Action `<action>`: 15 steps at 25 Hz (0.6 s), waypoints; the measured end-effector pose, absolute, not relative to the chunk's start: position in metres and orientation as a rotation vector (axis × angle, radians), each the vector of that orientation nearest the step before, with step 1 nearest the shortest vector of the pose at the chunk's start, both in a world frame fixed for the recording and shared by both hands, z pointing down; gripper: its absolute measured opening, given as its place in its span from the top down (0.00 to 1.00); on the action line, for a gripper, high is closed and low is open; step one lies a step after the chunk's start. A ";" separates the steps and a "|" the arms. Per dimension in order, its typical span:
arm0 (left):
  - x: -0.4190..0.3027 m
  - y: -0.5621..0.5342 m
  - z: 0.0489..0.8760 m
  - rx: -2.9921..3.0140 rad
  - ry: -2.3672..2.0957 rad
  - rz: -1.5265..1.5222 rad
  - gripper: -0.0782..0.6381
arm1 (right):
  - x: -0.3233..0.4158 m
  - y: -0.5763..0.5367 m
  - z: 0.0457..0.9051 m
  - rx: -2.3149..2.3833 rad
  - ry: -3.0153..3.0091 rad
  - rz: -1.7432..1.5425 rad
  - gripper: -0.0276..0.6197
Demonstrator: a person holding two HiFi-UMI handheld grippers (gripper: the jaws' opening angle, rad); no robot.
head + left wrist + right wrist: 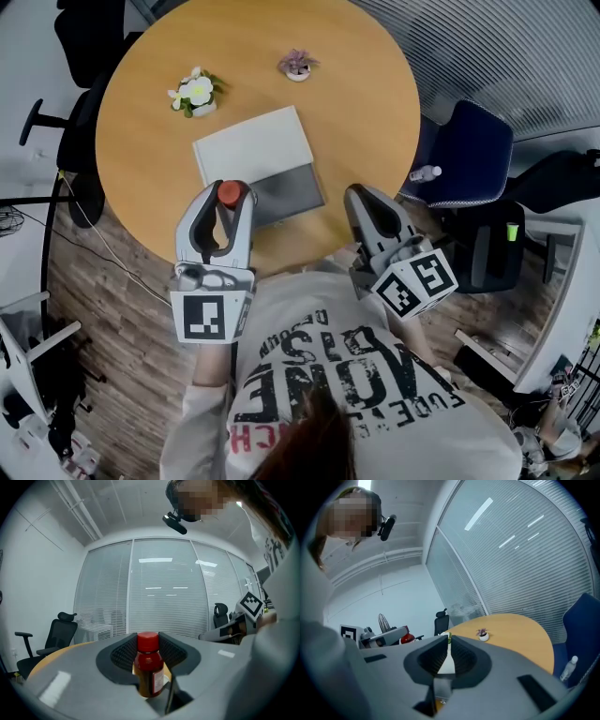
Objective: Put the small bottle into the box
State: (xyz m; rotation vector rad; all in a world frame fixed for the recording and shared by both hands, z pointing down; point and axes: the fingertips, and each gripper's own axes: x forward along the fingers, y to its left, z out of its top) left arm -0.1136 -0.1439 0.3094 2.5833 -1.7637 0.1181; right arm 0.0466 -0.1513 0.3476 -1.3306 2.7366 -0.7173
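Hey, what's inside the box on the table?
The open box's grey inside looks bare; the left tongs, shut on the small bottle, cover its near left corner.

My left gripper (228, 199) and right gripper (367, 202) have matt grey plastic shells. Their inner pads (123, 654) are black, finely ribbed and look rubbery. The small bottle (149, 672) gripped by the left one is glossy brown, glass or plastic, I can't tell which, with a smooth red plastic cap and a paper label. The table (356, 112) is smooth, satin, orange wood-look. The box (253, 145) looks like matt white card, grey inside. The floor (112, 309) shows wood-grain planks.
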 end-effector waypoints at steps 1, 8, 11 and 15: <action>-0.112 -0.144 0.310 2.591 -1.755 0.118 0.69 | 0.045 -0.152 0.348 -1.325 2.741 -0.717 0.92; -0.109 -0.148 0.325 2.599 -1.713 0.153 0.69 | 0.032 -0.154 0.349 -1.297 2.764 -0.721 0.92; -0.112 -0.150 0.335 2.578 -1.708 0.169 0.69 | 0.031 -0.155 0.352 -1.299 2.768 -0.734 0.92; -0.115 -0.152 0.351 2.544 -1.702 0.202 0.69 | 0.032 -0.156 0.355 -1.306 2.767 -0.751 0.92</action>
